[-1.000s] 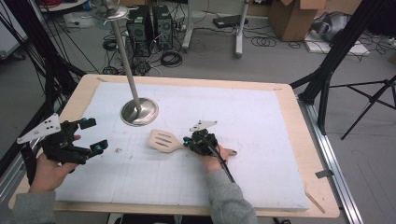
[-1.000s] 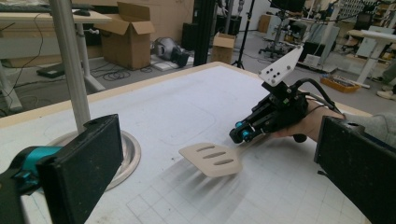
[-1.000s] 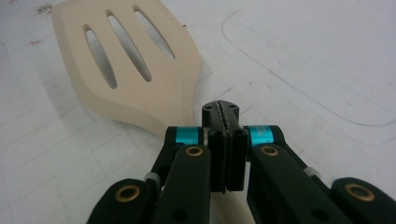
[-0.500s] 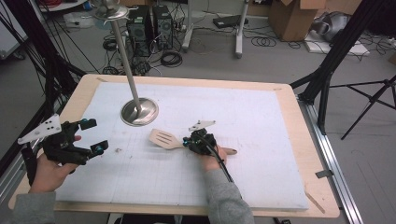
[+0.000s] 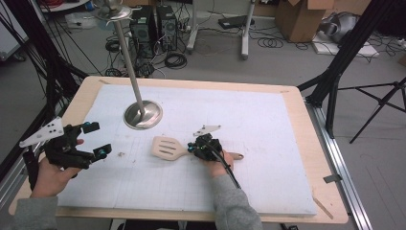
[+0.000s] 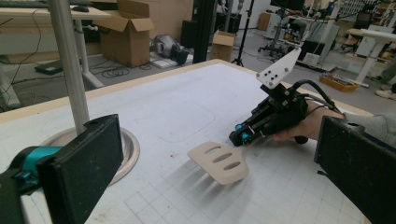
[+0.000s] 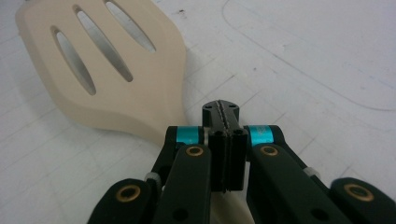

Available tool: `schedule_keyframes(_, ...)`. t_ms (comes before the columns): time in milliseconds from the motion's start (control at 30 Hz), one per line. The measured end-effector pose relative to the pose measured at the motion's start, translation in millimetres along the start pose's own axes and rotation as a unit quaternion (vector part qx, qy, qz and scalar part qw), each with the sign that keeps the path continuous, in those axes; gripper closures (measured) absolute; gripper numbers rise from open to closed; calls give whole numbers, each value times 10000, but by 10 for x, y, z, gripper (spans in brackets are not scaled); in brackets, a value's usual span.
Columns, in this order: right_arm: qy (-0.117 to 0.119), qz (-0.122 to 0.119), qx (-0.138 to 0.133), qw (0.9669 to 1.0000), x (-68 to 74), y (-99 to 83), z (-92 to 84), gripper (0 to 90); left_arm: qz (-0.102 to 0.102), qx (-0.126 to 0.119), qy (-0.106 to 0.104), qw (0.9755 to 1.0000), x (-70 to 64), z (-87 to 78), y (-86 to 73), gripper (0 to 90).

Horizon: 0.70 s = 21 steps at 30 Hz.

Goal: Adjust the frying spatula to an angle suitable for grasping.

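The right gripper (image 5: pixel 195 147) was clamped tight on the wooden spatula (image 5: pixel 167 147), its slotted blade pointing toward nine o'clock, just past the jaws near mid-table. At five o'clock from the metal stand (image 5: pixel 142 115) it lay. The left gripper (image 5: pixel 95 140), jaws wide apart, held nothing at far nine o'clock.

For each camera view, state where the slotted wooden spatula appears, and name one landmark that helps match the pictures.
High view: spatula lies mid-table, just left of the right gripper.
Left gripper view: centre, blade towards the camera.
Right gripper view: blade upper left, above the shut jaws.
Shared landmark: the blade's three slots; the steel stand base in two views.
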State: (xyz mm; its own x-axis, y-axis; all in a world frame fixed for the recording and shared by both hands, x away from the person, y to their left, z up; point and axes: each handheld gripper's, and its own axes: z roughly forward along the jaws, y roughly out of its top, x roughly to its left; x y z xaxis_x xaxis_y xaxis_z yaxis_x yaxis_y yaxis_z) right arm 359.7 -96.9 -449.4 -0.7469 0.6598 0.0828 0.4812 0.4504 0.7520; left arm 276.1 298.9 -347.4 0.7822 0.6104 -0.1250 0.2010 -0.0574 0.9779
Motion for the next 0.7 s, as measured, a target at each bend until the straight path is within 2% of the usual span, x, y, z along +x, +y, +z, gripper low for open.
schedule_keyframes(400,133,-150,18,9998,100,-126,-140,900,26,-11,1,10000,-15,-2,17,18)
schedule_keyframes(700,266,-102,-61,9996,151,-256,-261,900,24,-41,0,10000,-8,-3,24,18)
